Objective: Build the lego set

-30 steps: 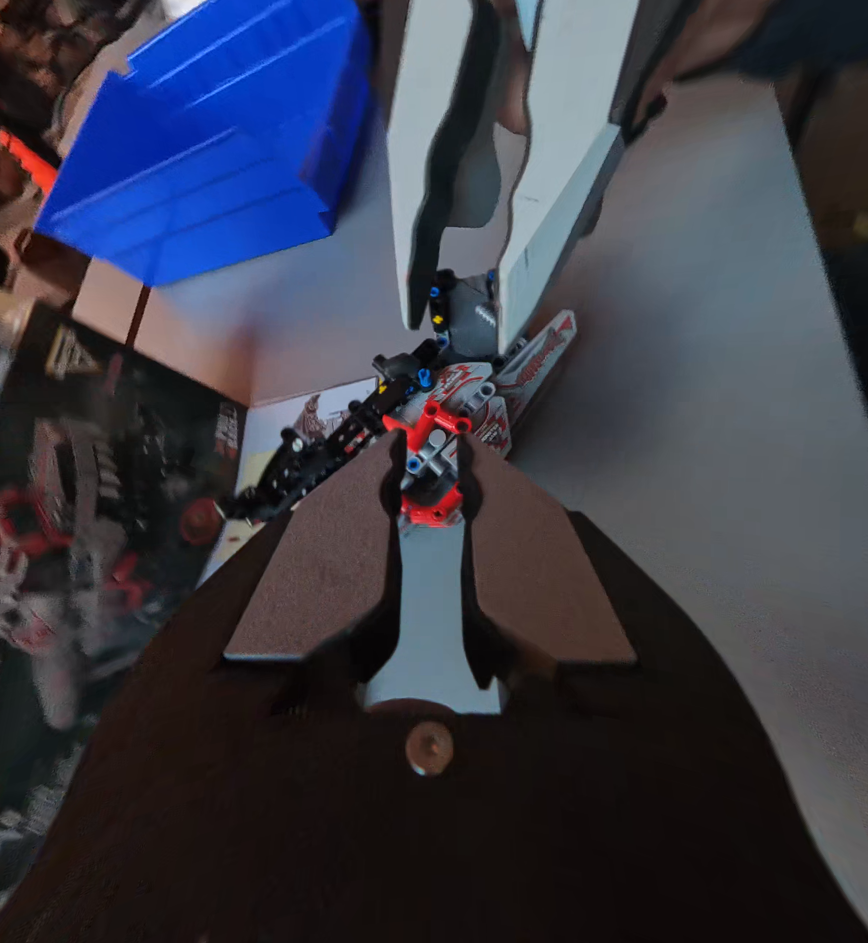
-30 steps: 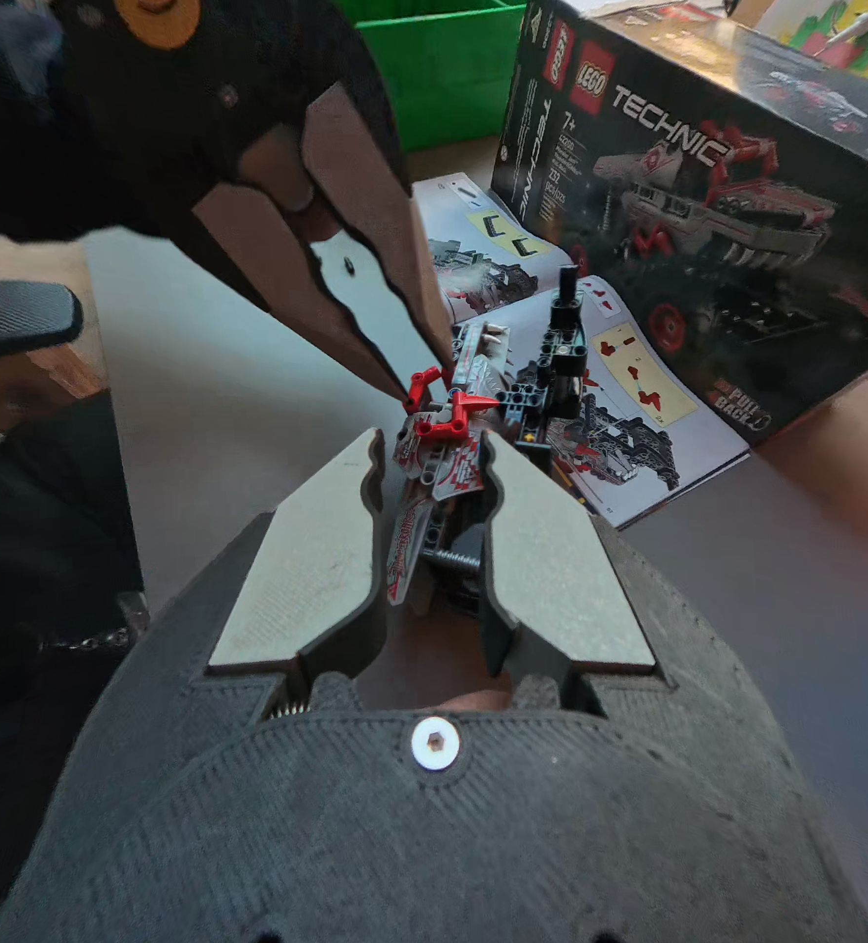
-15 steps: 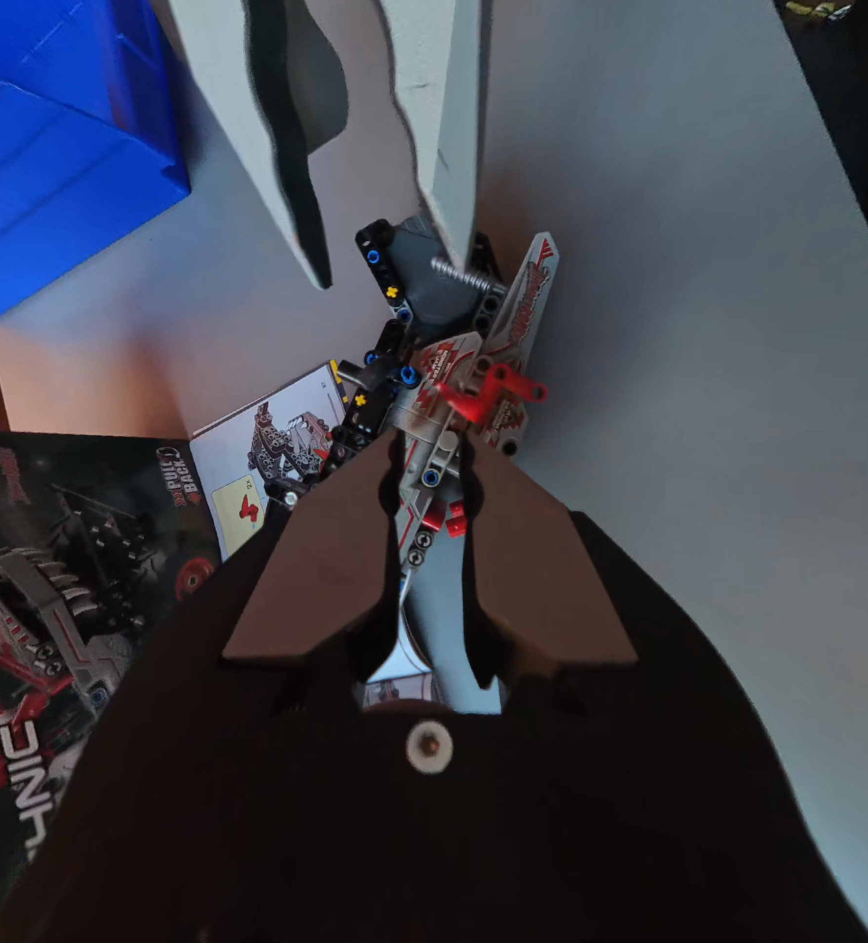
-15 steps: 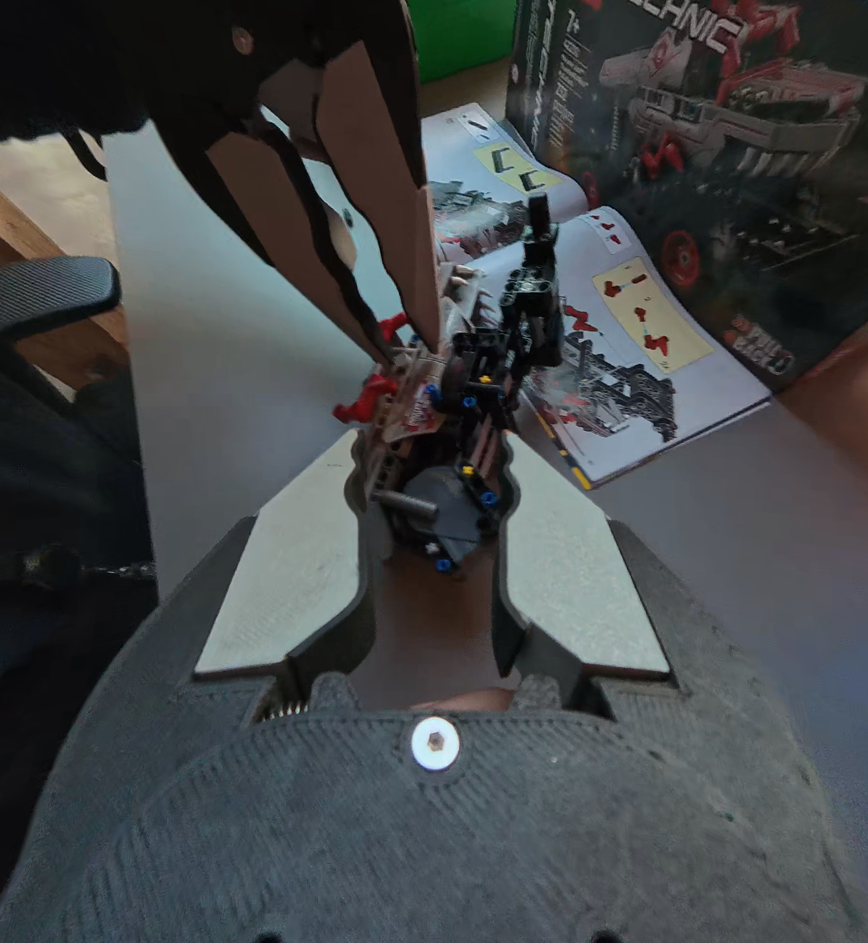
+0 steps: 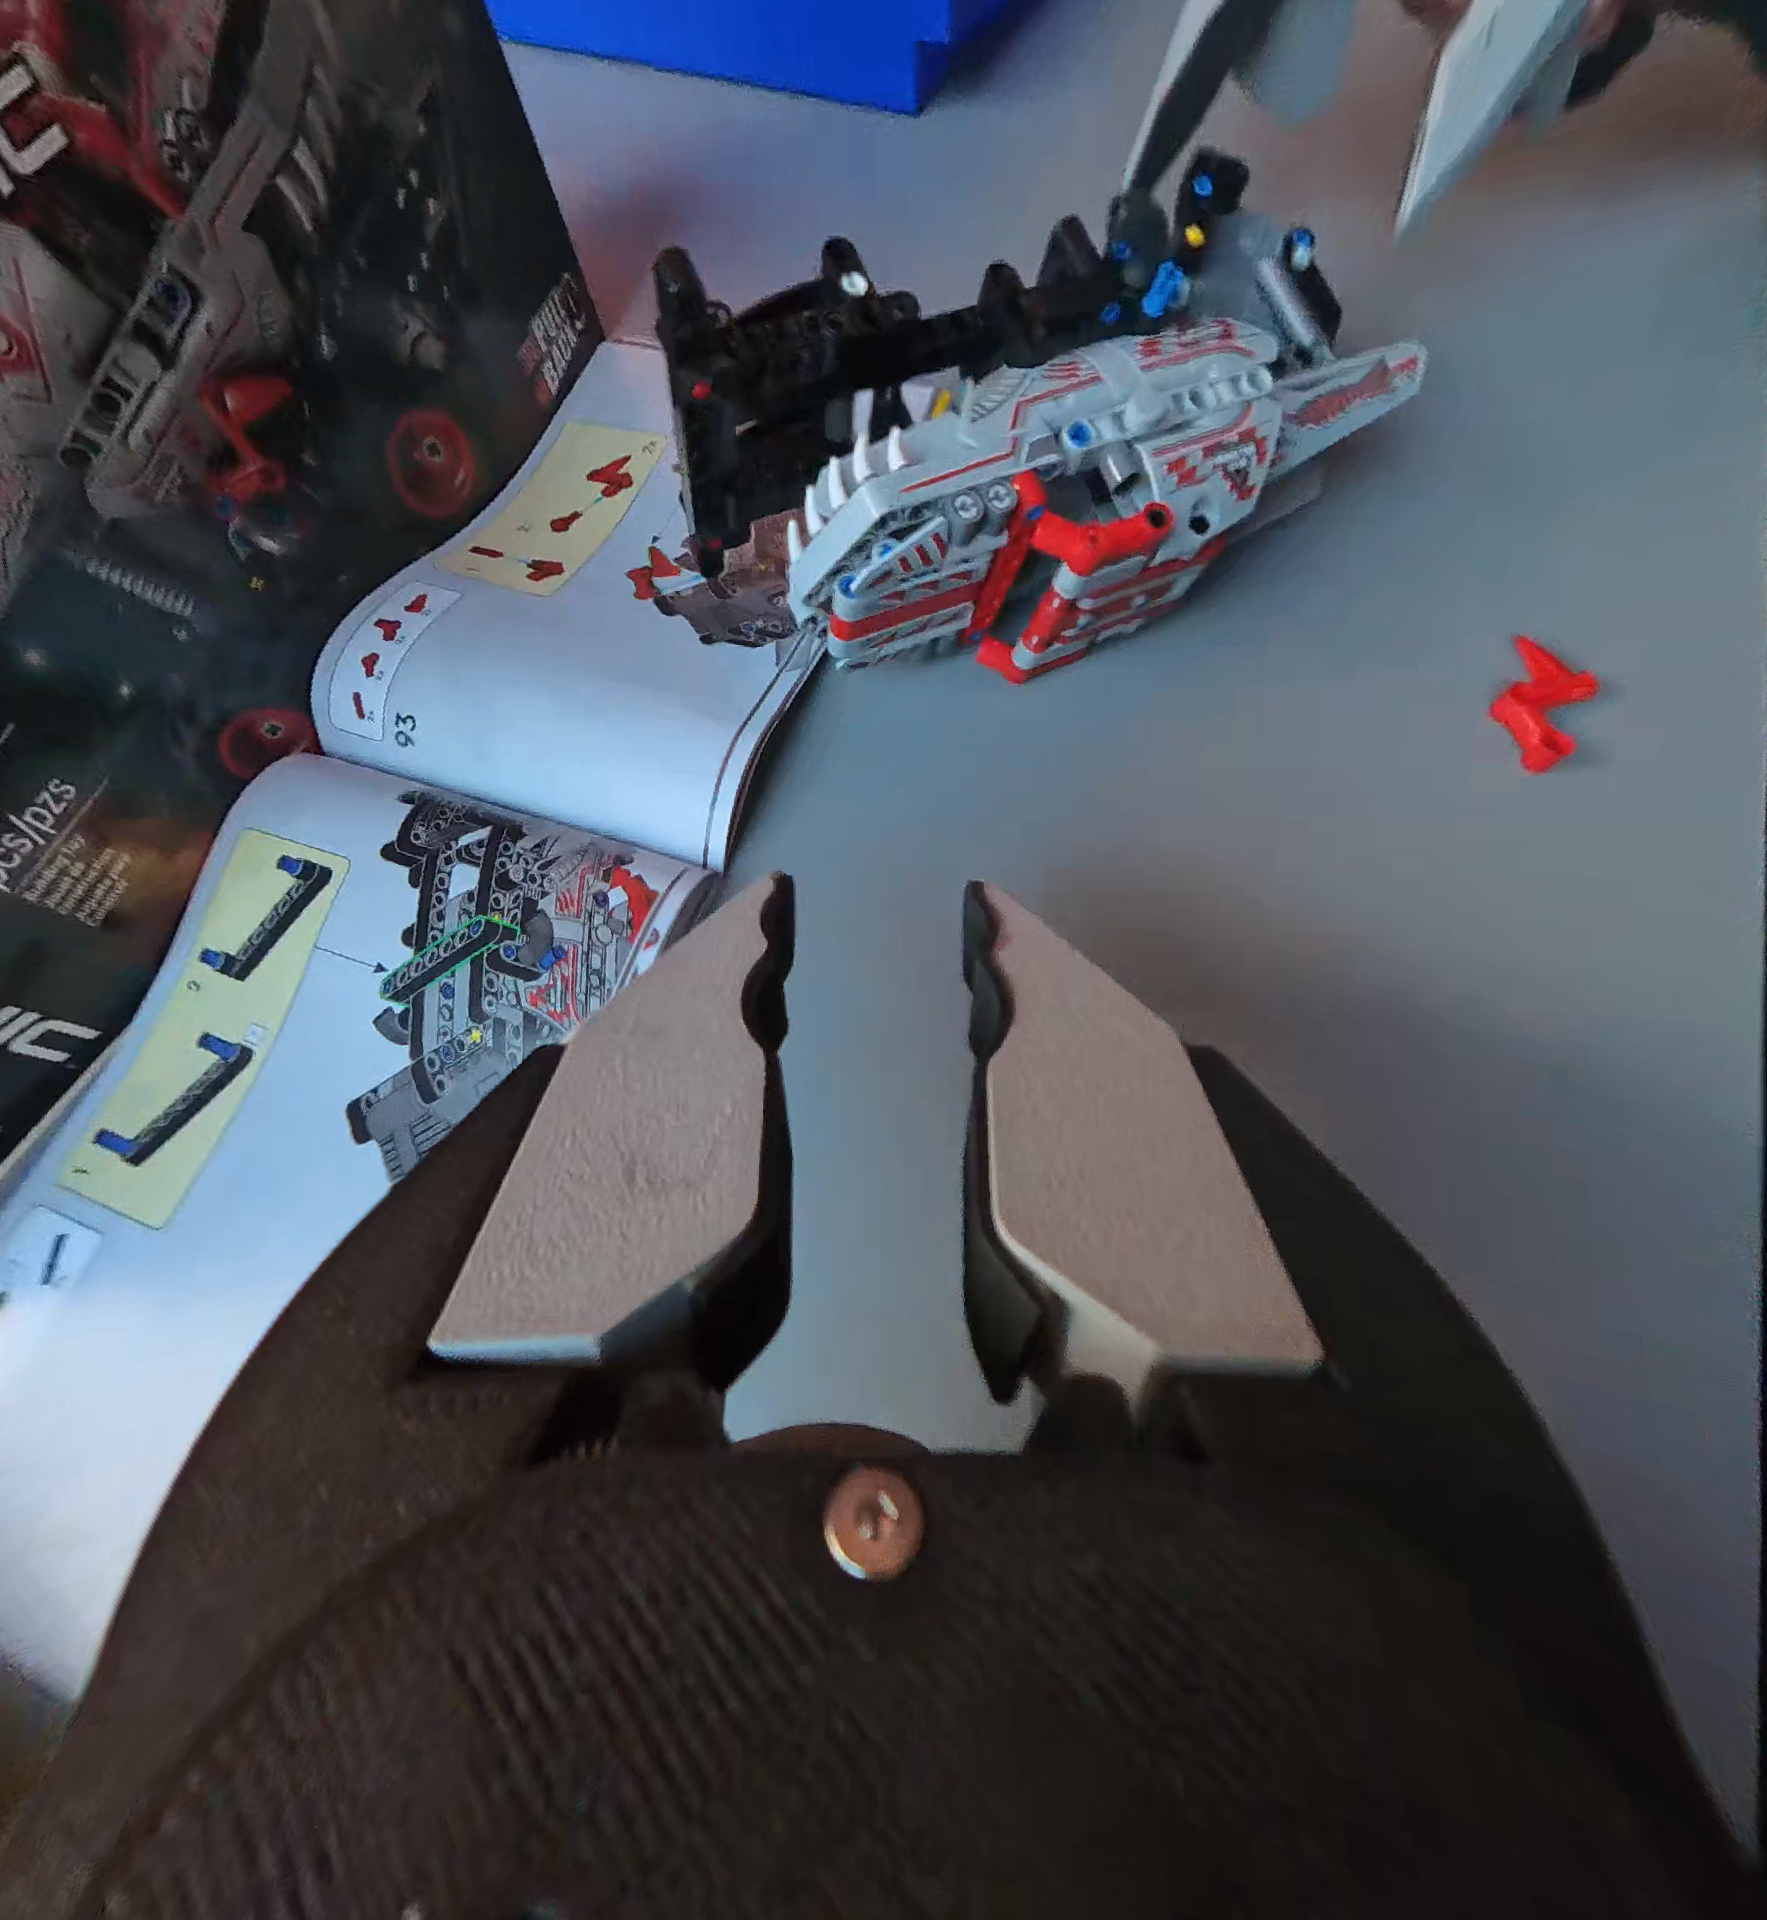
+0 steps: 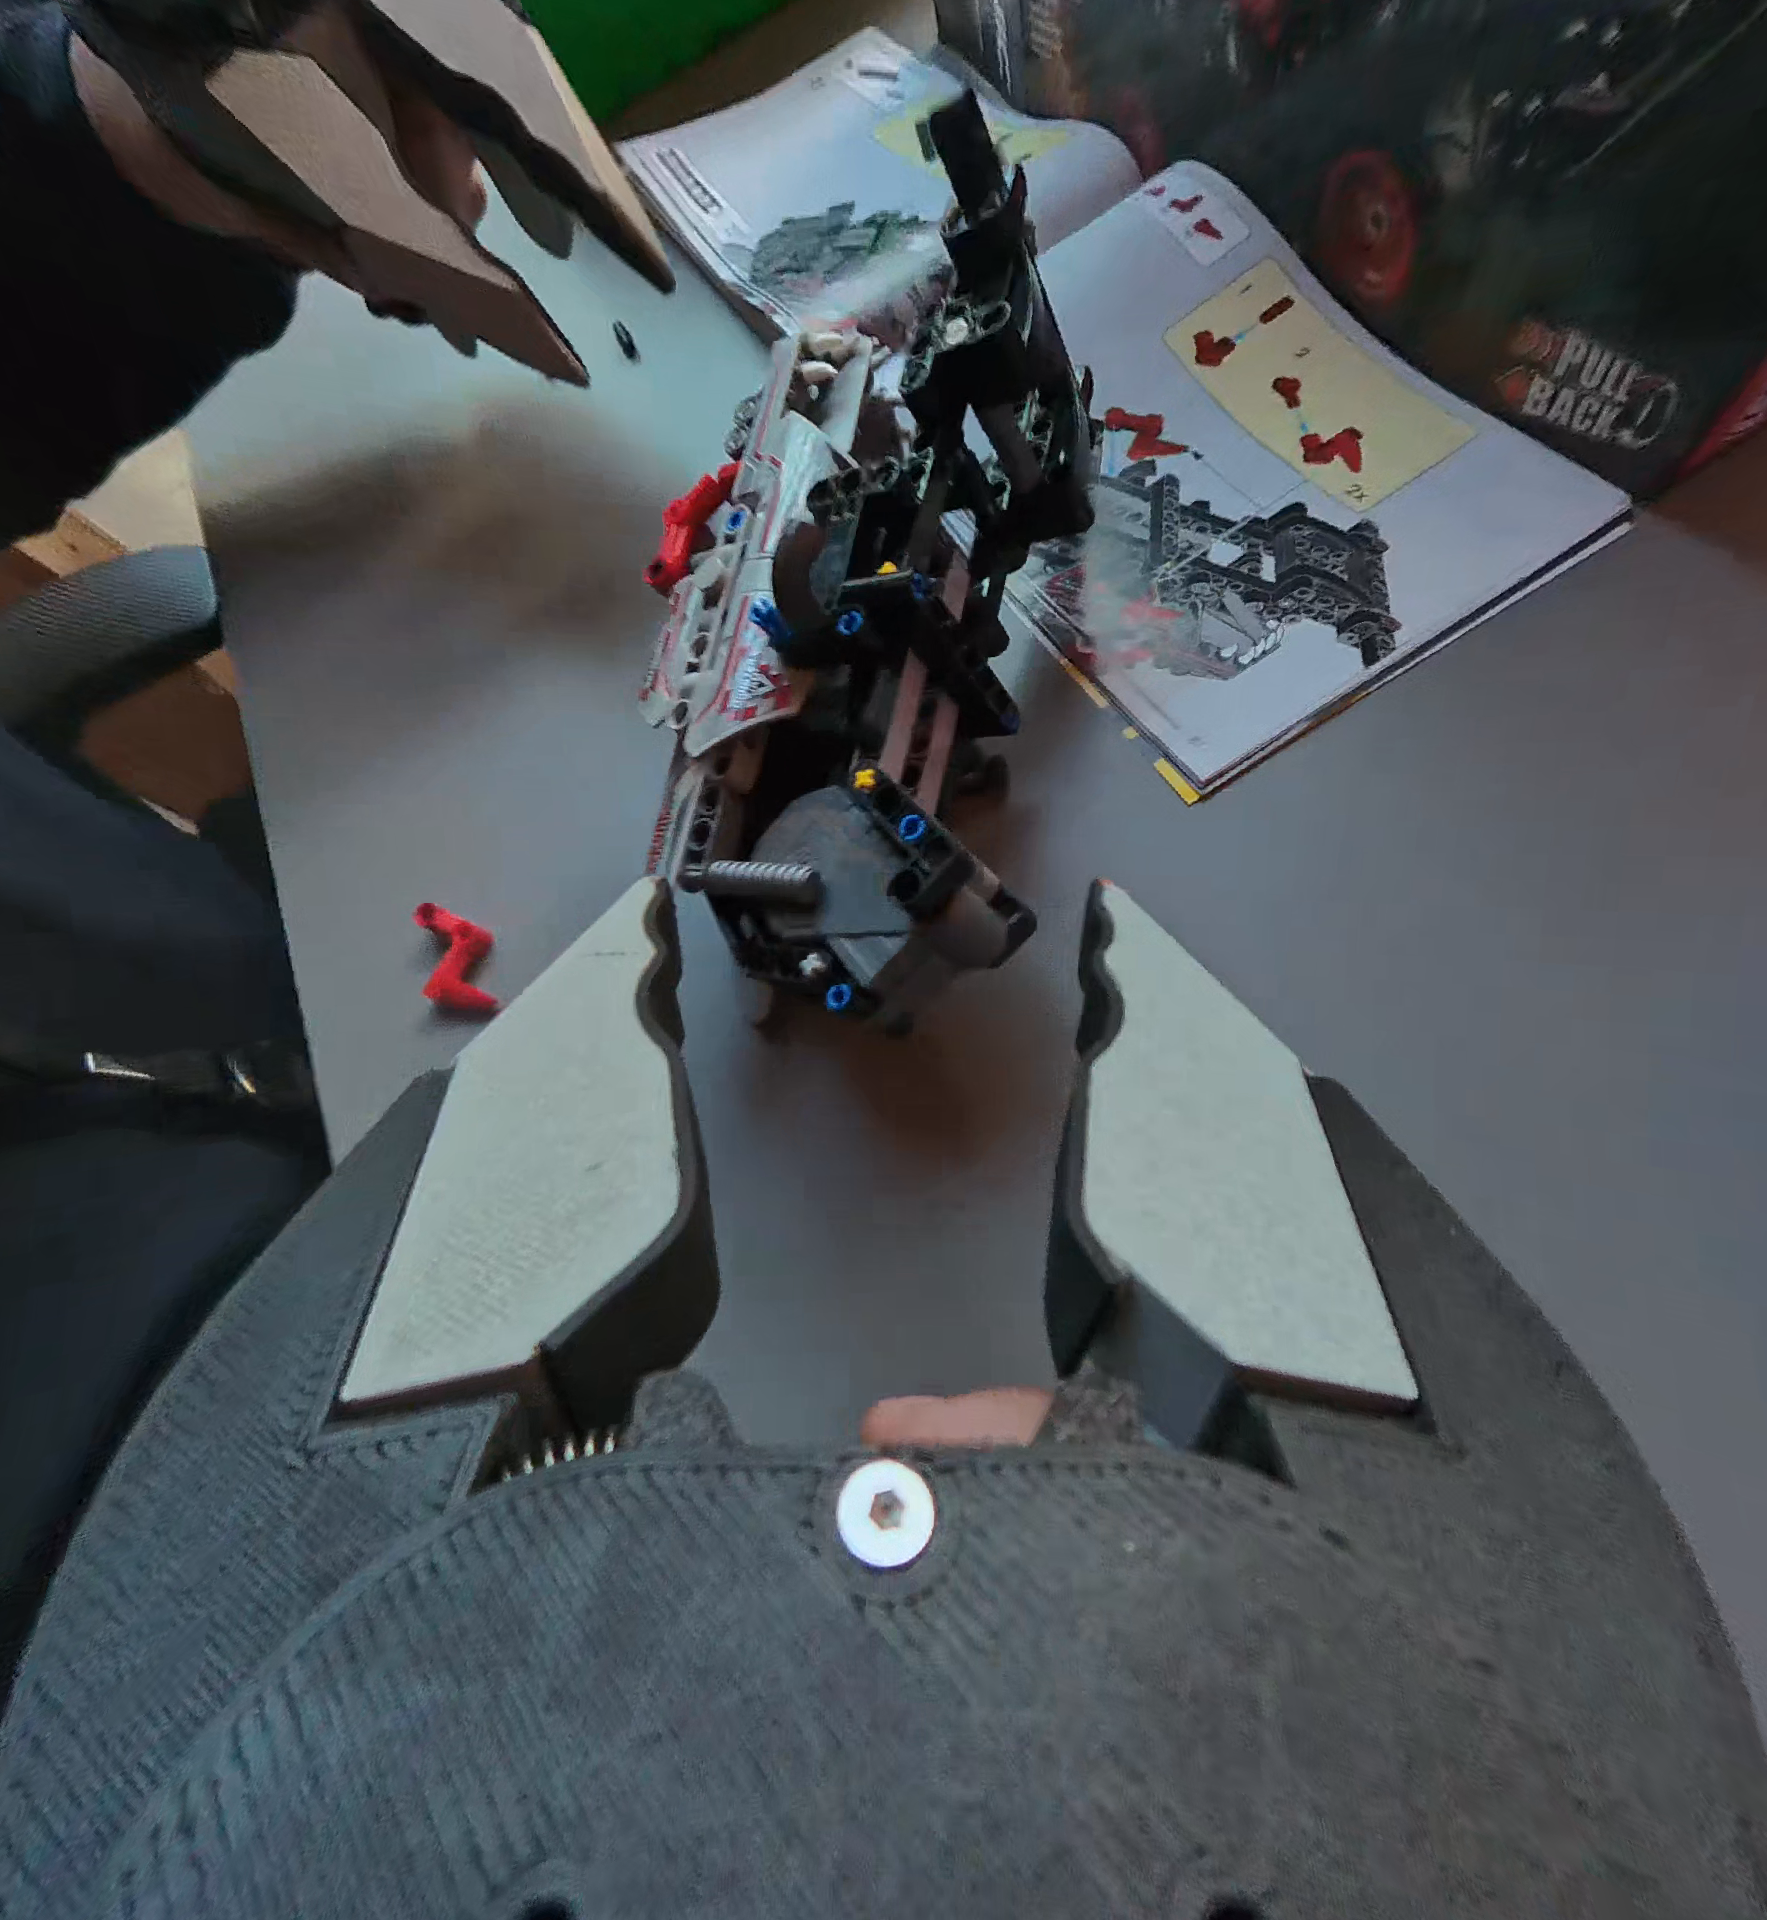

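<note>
Two spread, empty grippers, left gripper (image 5: 871, 914) and right gripper (image 6: 879, 914), over grey table (image 5: 1274, 1039) bearing lego model (image 5: 1014, 488).

right gripper (image 6: 879, 966), jaws spread wide, empty, just behind the lego model (image 6: 858, 665) lying on the grey table (image 6: 1481, 935); loose red piece (image 6: 455, 958) at left; open instruction booklet (image 6: 1274, 436) beyond; left gripper (image 6: 557, 301) above.

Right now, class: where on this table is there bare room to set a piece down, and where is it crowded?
Free: the grey table between the left gripper, the model and the loose red piece; also the stretch right of the model, below the booklet. Crowded: the far side, where model, booklet and box meet.
</note>
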